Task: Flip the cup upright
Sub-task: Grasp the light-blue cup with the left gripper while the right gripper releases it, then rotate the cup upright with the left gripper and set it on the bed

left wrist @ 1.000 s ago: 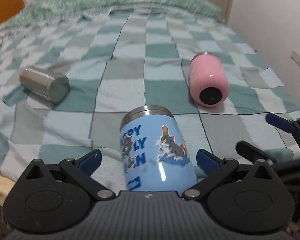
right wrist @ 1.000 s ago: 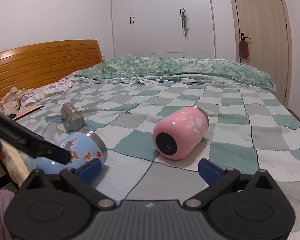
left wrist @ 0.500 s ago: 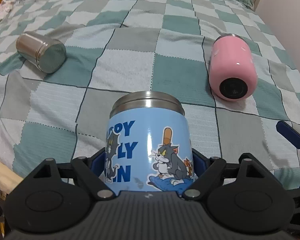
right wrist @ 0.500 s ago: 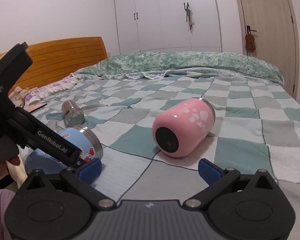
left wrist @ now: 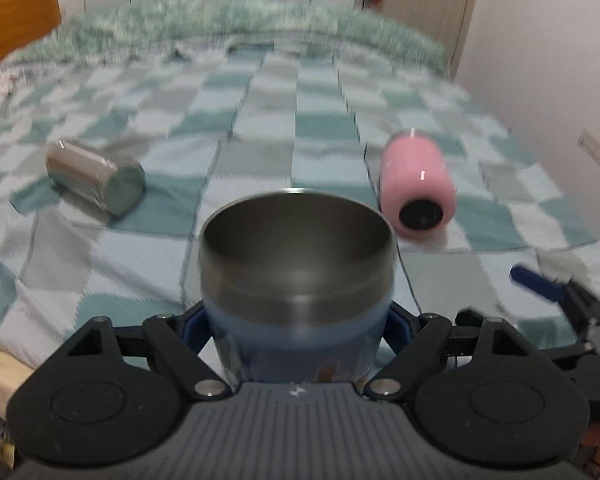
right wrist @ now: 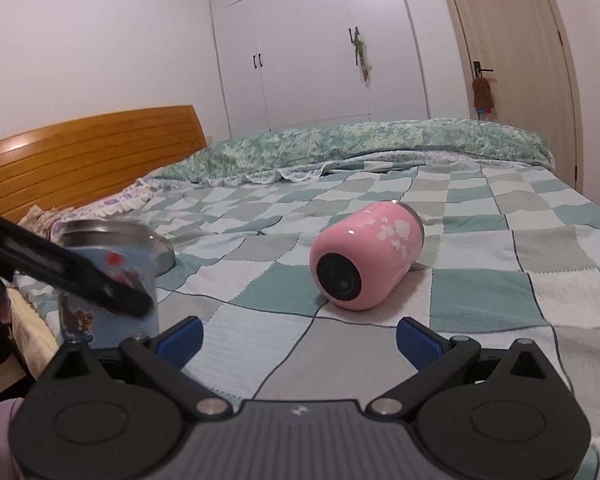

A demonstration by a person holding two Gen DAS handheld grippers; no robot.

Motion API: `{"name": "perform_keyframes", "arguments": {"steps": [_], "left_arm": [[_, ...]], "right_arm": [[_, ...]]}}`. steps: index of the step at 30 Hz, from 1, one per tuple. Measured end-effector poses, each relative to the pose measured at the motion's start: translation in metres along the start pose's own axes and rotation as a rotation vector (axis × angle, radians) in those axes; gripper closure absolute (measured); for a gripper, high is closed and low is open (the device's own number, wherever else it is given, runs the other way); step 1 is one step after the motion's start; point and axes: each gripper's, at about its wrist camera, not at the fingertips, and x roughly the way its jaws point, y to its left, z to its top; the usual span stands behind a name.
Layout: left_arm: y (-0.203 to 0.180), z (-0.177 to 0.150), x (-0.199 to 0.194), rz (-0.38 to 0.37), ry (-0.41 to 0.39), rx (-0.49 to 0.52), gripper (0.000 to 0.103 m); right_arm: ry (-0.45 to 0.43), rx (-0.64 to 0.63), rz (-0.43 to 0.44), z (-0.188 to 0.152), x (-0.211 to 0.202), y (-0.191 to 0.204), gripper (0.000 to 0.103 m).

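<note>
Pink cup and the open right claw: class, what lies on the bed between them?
Nothing but bare checked quilt lies between the pink cup and the right claw, as the right wrist view shows.

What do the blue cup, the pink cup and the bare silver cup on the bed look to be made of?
Blue cup: seemingly stainless steel, with a dull grey metal rim and interior and a printed blue coating outside. Pink cup: glossy pink coating with white blossoms, a thin metal rim, and a black base disc, perhaps rubber. Silver cup: bare brushed-looking metal, though blurred.
</note>
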Motion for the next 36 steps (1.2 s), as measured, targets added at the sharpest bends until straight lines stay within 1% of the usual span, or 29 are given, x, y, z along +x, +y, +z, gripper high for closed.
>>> {"name": "perform_keyframes", "arguments": {"steps": [4, 7, 9, 12, 13, 14, 15, 16, 19, 21, 22, 23, 25, 28, 30, 32, 34, 36], "left_arm": [[0.013, 0.008, -0.011, 0.013, -0.139, -0.018, 0.019], [0.016, 0.013, -0.001, 0.072, -0.224, -0.005, 0.019], [0.019, 0.015, 0.011, 0.123, -0.262, 0.007, 0.019], [0.022, 0.013, 0.039, 0.185, -0.281, 0.051, 0.019], [0.024, 0.010, 0.048, 0.208, -0.271, 0.068, 0.019], [0.025, 0.007, 0.059, 0.221, -0.244, 0.080, 0.019], [0.028, 0.004, 0.070, 0.219, -0.211, 0.073, 0.019], [0.030, 0.001, 0.072, 0.217, -0.252, 0.074, 0.018], [0.036, 0.004, 0.073, 0.198, -0.244, 0.052, 0.018], [0.038, 0.007, 0.072, 0.181, -0.251, 0.058, 0.017], [0.040, 0.006, 0.070, 0.176, -0.259, 0.063, 0.013], [0.041, 0.006, 0.068, 0.173, -0.270, 0.065, 0.000], [0.042, 0.004, 0.059, 0.176, -0.311, 0.066, 0.000], [0.045, -0.002, 0.039, 0.160, -0.347, 0.053, 0.000], [0.051, -0.011, 0.017, 0.134, -0.398, 0.029, 0.000], [0.058, -0.024, -0.009, 0.108, -0.475, 0.002, 0.000], [0.063, -0.040, -0.033, 0.110, -0.554, -0.010, 0.000], [0.064, -0.055, -0.050, 0.113, -0.593, 0.003, 0.000]], "right_arm": [[-0.023, 0.010, -0.019, -0.009, -0.001, 0.004, 0.000], [-0.051, -0.004, -0.032, -0.011, -0.003, 0.010, 0.000], [-0.064, -0.009, -0.037, -0.012, -0.004, 0.013, 0.000], [-0.066, -0.011, -0.049, -0.013, -0.001, 0.015, 0.000], [-0.064, -0.008, -0.054, -0.013, 0.000, 0.015, 0.000], [-0.063, -0.003, -0.059, -0.013, 0.001, 0.015, 0.000], [-0.065, 0.002, -0.063, -0.013, 0.001, 0.014, 0.000], [-0.067, 0.007, -0.065, -0.014, -0.001, 0.014, 0.000], [-0.074, 0.014, -0.073, -0.013, 0.000, 0.014, 0.000], [-0.074, 0.011, -0.075, -0.013, 0.001, 0.014, 0.000], [-0.073, 0.011, -0.075, -0.013, 0.002, 0.015, 0.000], [-0.072, 0.009, -0.076, -0.013, 0.001, 0.015, 0.000], [-0.073, 0.004, -0.077, -0.014, 0.001, 0.017, 0.000], [-0.092, -0.010, -0.082, -0.015, -0.001, 0.020, 0.000], [-0.117, -0.017, -0.096, -0.015, -0.006, 0.021, 0.000], [-0.151, -0.025, -0.111, -0.015, -0.014, 0.026, 0.000], [-0.179, -0.039, -0.133, -0.015, -0.021, 0.032, 0.000], [-0.206, -0.051, -0.151, -0.016, -0.031, 0.041, 0.000]]}}
